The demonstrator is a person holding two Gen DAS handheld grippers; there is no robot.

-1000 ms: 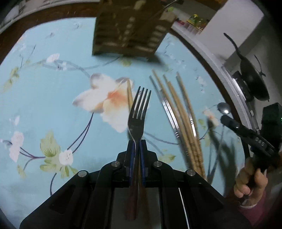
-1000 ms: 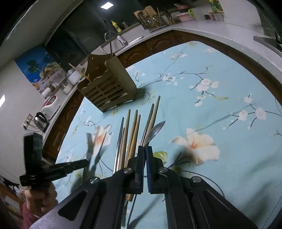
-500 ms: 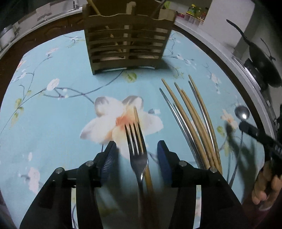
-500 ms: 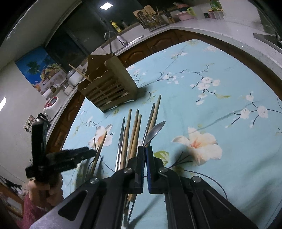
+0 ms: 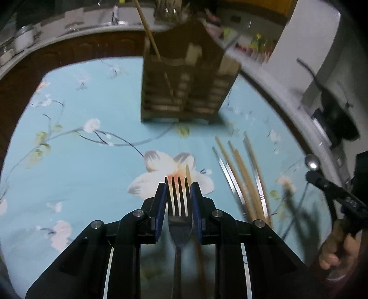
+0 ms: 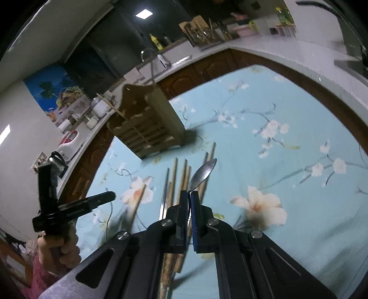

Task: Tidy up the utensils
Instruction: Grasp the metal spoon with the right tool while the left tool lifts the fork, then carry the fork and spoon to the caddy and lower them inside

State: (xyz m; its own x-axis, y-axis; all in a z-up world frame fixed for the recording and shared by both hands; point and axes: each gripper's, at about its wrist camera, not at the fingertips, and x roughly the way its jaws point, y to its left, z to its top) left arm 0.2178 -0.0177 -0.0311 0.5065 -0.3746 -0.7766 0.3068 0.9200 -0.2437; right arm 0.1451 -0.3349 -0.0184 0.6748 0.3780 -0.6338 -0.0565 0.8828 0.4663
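Since the earlier frame the slatted wooden utensil caddy sits farther off at twelve o'clock, and the left gripper, jaws just closing flatwise around the steel fork, may twist it loose; right gripper pinches a steel spoon.

Dim kitchen: pale countertop, dark wooden cabinets, ceiling light

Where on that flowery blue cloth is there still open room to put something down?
Bare cloth lies left of the fork, out to the tablecloth edge, and right of the spoon toward the counter. It is crowded between them: the chopsticks lie fanned out, and the wooden holder stands beyond their tips.
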